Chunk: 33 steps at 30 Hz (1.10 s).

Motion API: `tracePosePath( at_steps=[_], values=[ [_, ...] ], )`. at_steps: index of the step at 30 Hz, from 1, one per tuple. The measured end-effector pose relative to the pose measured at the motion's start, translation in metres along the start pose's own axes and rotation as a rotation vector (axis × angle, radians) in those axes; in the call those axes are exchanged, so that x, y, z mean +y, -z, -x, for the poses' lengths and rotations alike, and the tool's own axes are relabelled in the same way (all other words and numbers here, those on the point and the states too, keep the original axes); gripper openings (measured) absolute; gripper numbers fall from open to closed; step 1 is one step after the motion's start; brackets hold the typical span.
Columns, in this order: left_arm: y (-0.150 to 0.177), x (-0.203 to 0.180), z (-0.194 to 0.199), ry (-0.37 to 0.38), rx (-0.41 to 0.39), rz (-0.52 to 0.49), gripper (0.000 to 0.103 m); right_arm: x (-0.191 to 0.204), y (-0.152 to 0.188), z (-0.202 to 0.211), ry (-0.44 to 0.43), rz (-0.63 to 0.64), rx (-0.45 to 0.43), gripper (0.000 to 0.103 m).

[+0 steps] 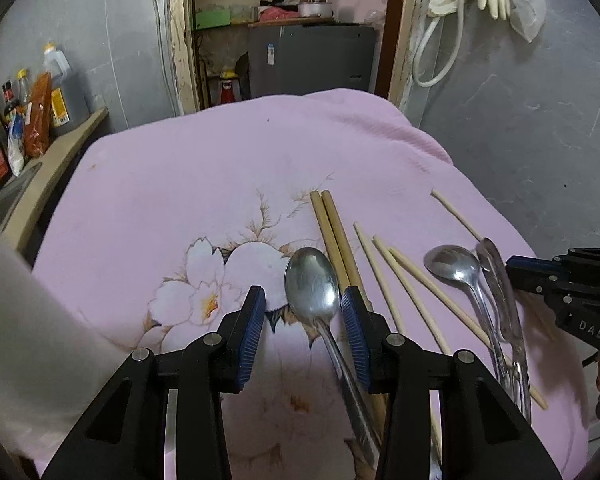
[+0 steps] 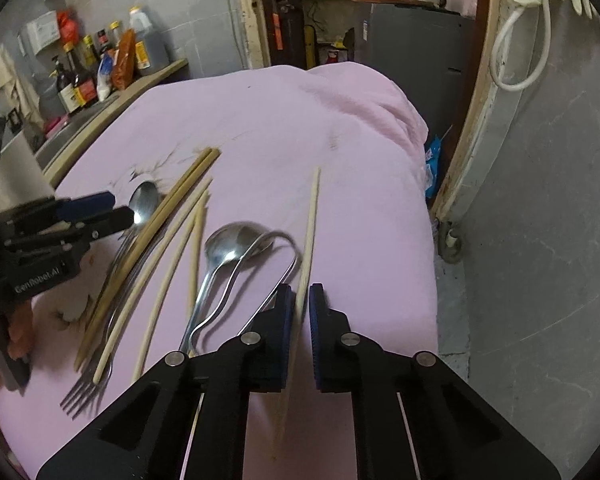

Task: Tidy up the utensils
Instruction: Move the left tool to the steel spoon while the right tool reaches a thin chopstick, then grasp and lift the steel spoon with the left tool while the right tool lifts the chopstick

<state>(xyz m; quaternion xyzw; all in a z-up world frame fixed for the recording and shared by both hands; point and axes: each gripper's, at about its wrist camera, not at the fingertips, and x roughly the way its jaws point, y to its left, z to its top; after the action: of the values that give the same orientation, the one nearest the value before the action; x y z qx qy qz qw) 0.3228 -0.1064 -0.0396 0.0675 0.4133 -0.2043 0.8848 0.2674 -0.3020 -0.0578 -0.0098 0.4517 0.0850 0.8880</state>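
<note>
Here the right hand-held gripper point(image 2: 302, 300) pinches the outermost chopstick point(image 2: 311, 216).

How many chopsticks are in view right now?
6: a darker pair beside the leftmost spoon, three pale chopsticks fanned mid-cloth, a single pale chopstick between the jaws of the right gripper. None seems hidden.

Pink cloth point(image 1: 220, 168), white flower print; silver spoon point(image 1: 311, 284); tan chopsticks point(image 1: 336, 236).
</note>
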Motion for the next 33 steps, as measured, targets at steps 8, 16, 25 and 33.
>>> tracePosePath(
  at_steps=[8, 16, 25, 33],
  values=[
    [-0.005, 0.009, -0.014, 0.019, 0.041, 0.044, 0.029, -0.010, -0.013, -0.009, -0.028, -0.017, 0.015, 0.005],
    [-0.006, 0.023, -0.017, 0.061, 0.046, 0.117, 0.013, -0.017, -0.043, -0.032, -0.084, -0.030, 0.064, 0.005],
    [-0.011, 0.023, -0.020, 0.107, 0.064, 0.140, 0.013, -0.006, -0.066, -0.056, -0.036, 0.028, 0.112, 0.006],
    [-0.007, 0.019, -0.017, 0.112, 0.049, 0.167, 0.002, -0.006, -0.065, -0.053, -0.031, -0.017, 0.098, 0.004]
  ],
)
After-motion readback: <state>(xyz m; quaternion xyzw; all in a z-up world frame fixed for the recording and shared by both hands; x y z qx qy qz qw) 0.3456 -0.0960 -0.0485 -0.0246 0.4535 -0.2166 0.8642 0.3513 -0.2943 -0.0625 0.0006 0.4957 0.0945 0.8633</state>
